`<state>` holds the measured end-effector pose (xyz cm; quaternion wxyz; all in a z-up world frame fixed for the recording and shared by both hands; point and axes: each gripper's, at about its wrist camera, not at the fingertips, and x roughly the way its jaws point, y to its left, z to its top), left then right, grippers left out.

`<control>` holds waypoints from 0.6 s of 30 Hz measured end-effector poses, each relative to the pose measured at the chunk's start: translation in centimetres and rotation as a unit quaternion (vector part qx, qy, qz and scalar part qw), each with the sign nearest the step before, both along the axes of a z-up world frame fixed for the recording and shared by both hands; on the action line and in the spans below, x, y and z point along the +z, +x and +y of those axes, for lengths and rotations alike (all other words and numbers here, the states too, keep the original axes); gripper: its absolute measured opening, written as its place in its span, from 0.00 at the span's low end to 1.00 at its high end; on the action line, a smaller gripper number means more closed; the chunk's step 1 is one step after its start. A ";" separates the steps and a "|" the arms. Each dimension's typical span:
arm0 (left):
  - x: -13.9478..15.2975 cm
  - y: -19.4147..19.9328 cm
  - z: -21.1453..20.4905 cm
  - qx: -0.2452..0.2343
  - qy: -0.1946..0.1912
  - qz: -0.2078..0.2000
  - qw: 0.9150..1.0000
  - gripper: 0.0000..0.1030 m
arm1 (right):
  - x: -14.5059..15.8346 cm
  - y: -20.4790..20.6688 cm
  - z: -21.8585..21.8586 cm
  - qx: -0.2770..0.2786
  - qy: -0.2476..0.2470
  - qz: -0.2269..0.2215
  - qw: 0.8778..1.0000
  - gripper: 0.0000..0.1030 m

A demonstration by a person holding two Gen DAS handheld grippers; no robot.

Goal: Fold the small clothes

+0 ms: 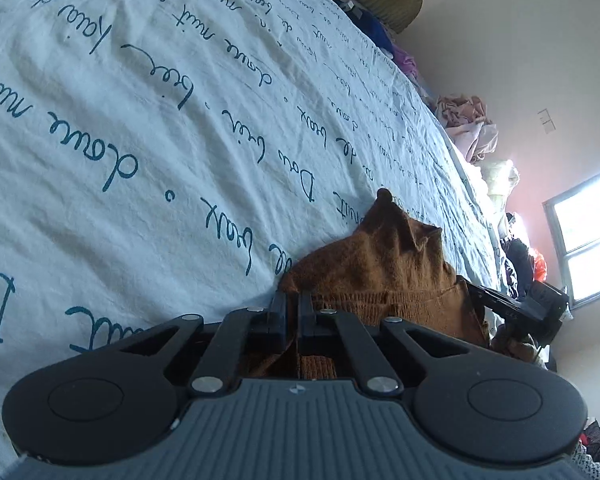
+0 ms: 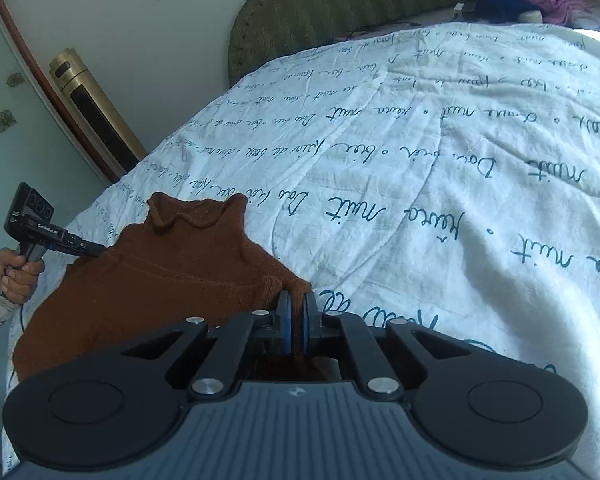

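My left gripper (image 1: 293,300) and right gripper (image 2: 294,312) each clamp a near corner of the brown sweater (image 2: 160,264) on the bedsheet (image 2: 440,208).

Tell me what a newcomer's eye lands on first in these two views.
A rust-brown knit sweater lies at the near edge of a white quilt printed with teal handwriting. The left claw and the right claw each pinch one side of it. Behind, an olive-green headboard spans the top of the right wrist view.
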<state>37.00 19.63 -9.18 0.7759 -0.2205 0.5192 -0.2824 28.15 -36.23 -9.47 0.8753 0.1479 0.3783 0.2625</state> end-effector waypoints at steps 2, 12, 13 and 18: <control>0.4 0.2 0.0 0.010 0.009 -0.012 1.000 0.05 | 0.7 -0.5 -0.3 -0.012 0.002 -0.018 1.000 0.03; 0.3 0.5 -0.1 0.019 0.048 -0.032 0.998 0.07 | 0.1 -0.8 -2.0 -0.056 -0.022 -0.012 0.998 0.02; 0.0 0.7 0.2 0.024 0.035 -0.024 0.999 0.07 | -0.3 -0.7 -1.9 -0.060 -0.033 -0.007 0.998 0.02; 2.7 -1.1 2.0 0.038 0.025 -0.032 0.998 0.05 | 1.0 -1.3 -1.4 -0.088 -0.026 -0.007 0.996 0.15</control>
